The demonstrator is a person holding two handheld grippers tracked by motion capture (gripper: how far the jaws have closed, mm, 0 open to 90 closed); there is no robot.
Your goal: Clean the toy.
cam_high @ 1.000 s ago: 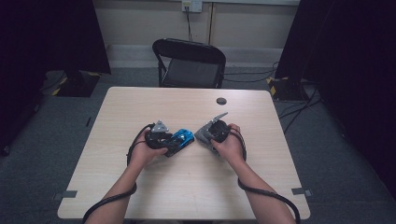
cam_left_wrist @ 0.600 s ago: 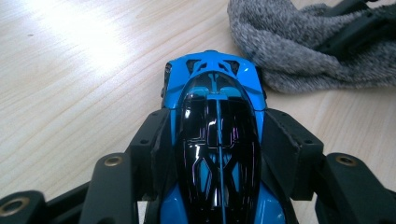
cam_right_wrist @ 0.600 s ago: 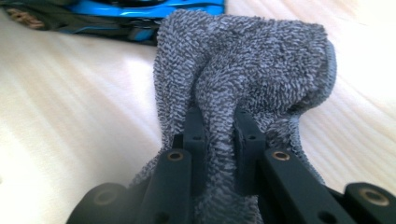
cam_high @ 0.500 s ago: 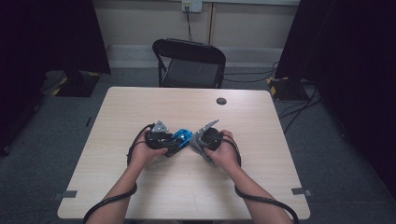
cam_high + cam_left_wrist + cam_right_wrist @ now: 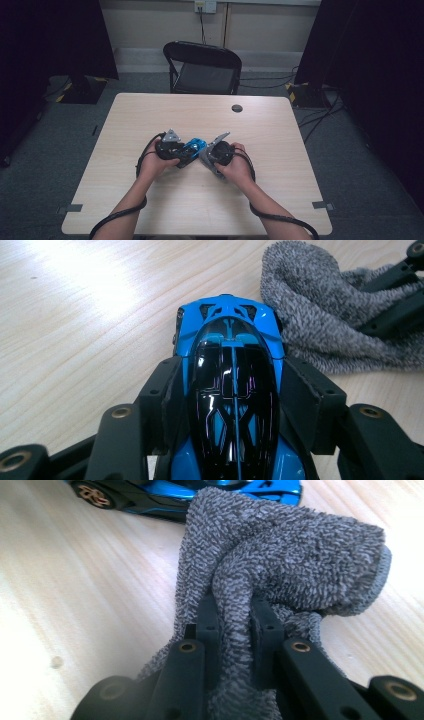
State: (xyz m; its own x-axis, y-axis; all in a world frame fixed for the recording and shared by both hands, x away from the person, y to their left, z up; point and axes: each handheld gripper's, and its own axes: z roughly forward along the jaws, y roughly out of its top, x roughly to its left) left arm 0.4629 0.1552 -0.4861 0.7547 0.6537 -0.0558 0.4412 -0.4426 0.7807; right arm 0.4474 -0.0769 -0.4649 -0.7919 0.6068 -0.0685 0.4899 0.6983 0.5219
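A blue toy car (image 5: pixel 232 335) with a black glossy roof rests on the wooden table (image 5: pixel 280 130), and my left gripper (image 5: pixel 234 377) is shut on its sides. In the high view the car (image 5: pixel 195 146) lies between both hands near the table's middle. My right gripper (image 5: pixel 235 615) is shut on a bunched grey terry cloth (image 5: pixel 280 550). The cloth (image 5: pixel 310 305) lies against the car's far end, to its right. In the right gripper view, the car (image 5: pixel 200 490) shows just beyond the cloth. The right gripper's black jaws reach into the top right corner of the left gripper view.
A small dark round disc (image 5: pixel 237 108) lies near the table's far edge. A black folding chair (image 5: pixel 202 67) stands behind the table. Cables trail from both grippers along the forearms.
My right hand has moved left with the cloth, closing the gap to the car. The left hand and the car have stayed put.
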